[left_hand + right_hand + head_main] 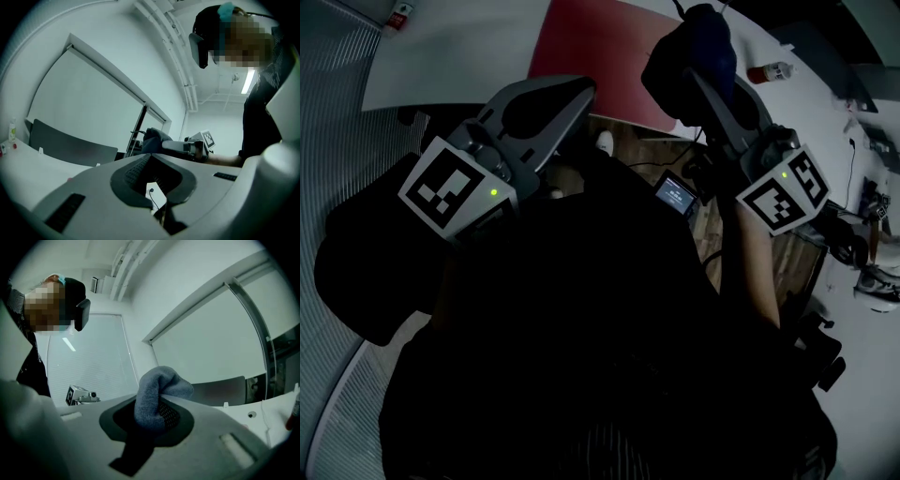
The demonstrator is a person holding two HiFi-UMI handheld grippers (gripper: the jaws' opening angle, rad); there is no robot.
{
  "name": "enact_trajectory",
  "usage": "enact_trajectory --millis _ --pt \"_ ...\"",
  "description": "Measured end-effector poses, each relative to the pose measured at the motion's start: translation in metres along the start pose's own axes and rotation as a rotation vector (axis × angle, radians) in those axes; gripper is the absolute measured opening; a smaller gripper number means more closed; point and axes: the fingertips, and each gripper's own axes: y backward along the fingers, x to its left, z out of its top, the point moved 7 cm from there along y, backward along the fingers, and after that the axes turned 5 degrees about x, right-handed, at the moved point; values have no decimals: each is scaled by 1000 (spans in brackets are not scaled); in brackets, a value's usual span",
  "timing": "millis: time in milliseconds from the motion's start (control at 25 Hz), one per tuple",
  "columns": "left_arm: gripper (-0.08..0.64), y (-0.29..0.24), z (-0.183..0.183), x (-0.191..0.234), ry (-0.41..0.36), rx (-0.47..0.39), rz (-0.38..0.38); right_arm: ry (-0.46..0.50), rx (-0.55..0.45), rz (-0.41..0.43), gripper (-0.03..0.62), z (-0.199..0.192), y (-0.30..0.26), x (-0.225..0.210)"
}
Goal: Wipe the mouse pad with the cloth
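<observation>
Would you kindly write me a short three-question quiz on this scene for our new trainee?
1. Which tongs grip the cloth?
2. True or false: the left tongs hold no cloth.
3. The mouse pad on the white table is: A red, B green, C yellow.
Key: 1 the right tongs; 2 true; 3 A.

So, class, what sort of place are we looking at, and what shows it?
Likely an office or meeting room: a white table with a red mouse pad on it, a dark chair back behind it, and slatted blinds.
</observation>
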Motion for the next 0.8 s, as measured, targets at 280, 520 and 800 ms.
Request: enact_trajectory --millis 280,520,800 --pt "8 -41 45 27 30 -153 139 8 39 129 63 29 -2 -59" --pt "8 55 24 -76 26 4 148 24 77 238 63 13 29 62" --pt "8 -25 0 -60 75 216 169 -126 118 215 63 -10 42 -30"
